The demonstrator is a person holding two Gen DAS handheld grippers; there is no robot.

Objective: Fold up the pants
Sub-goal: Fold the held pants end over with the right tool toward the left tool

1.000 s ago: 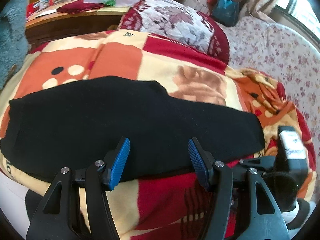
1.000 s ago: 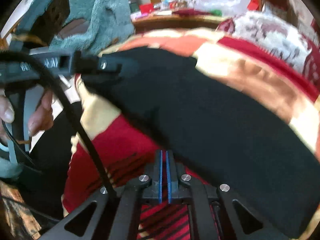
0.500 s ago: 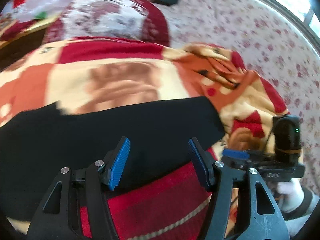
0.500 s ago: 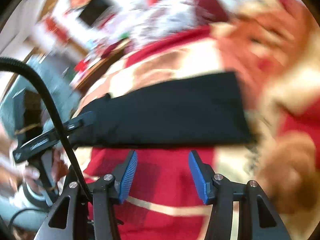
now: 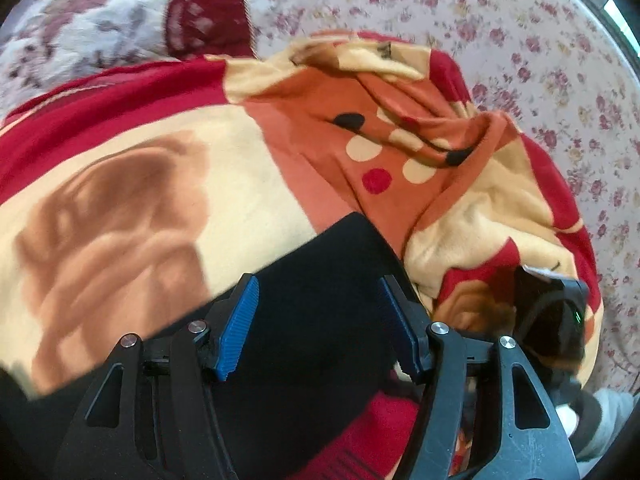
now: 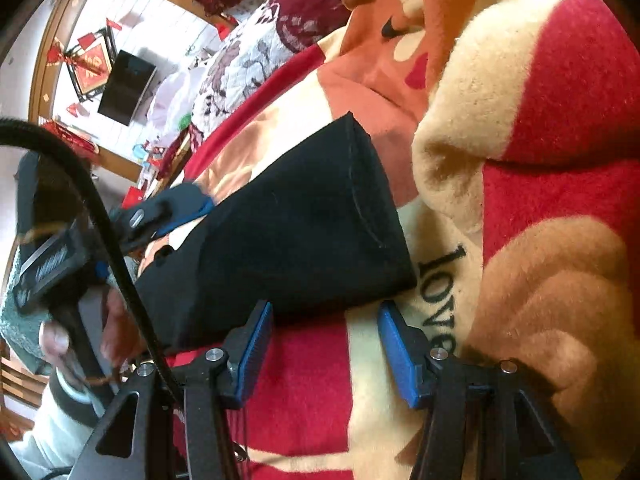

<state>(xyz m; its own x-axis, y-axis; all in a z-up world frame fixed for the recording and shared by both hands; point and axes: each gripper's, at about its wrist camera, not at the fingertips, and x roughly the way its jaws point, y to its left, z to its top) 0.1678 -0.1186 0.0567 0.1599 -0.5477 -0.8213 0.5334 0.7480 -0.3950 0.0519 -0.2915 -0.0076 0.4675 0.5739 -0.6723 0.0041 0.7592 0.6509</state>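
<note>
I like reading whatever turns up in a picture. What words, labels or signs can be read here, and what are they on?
"love": black letters on a cream patch of the blanket, beside the end of the black pants.
Gold character on the red diamond wall hanging: too blurred to read.
Lettering on the left gripper body: too blurred to read.
Left wrist view: no readable text.

Under me lies a fleece blanket (image 5: 152, 184) in red, cream and orange, bunched into folds toward two o'clock, with the word "love" (image 6: 440, 300) printed on it in my right view. At eleven o'clock a maroon-and-white quilted pillow (image 5: 104, 20) rests against it. A floral bedsheet (image 5: 520, 40) fills one o'clock. In the right view, a dark screen (image 6: 126, 88) hangs at ten o'clock beside a red wall ornament (image 6: 90, 66).
</note>
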